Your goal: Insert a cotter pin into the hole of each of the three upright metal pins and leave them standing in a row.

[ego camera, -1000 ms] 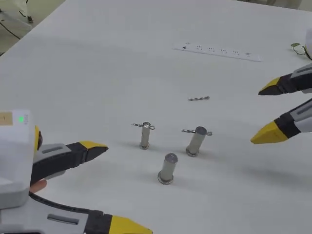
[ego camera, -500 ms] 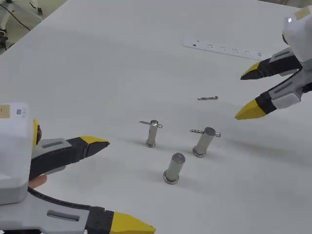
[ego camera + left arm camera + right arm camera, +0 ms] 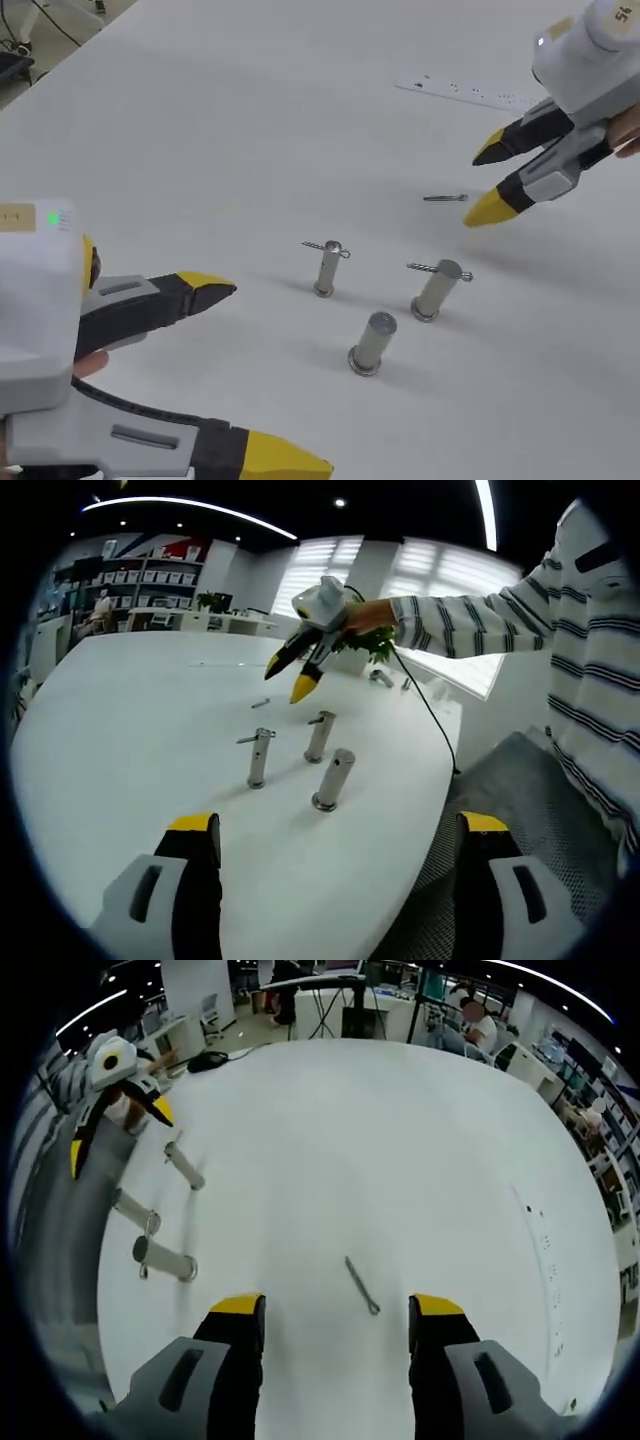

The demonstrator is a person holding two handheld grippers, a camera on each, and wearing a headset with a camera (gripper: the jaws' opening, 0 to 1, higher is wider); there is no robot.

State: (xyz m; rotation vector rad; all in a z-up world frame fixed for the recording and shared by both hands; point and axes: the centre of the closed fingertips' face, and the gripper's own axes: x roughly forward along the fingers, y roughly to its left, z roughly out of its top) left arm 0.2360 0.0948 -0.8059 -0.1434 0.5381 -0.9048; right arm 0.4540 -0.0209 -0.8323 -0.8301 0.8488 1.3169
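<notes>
The loose cotter pin (image 3: 361,1285) is seen flat on the tabletop (image 3: 200,120), just ahead of the right tool (image 3: 337,1308) and between its spread jaws. The left tool (image 3: 337,823) is likewise spread, empty. Three upright metal pins (image 3: 259,759) are found ahead of it, well apart from its tips; the nearest carries no cotter.

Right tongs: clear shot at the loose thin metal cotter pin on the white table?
Probably yes. The right tongs hang open just beside the thin metal cotter pin, which lies alone on bare white table, nothing between them.
</notes>
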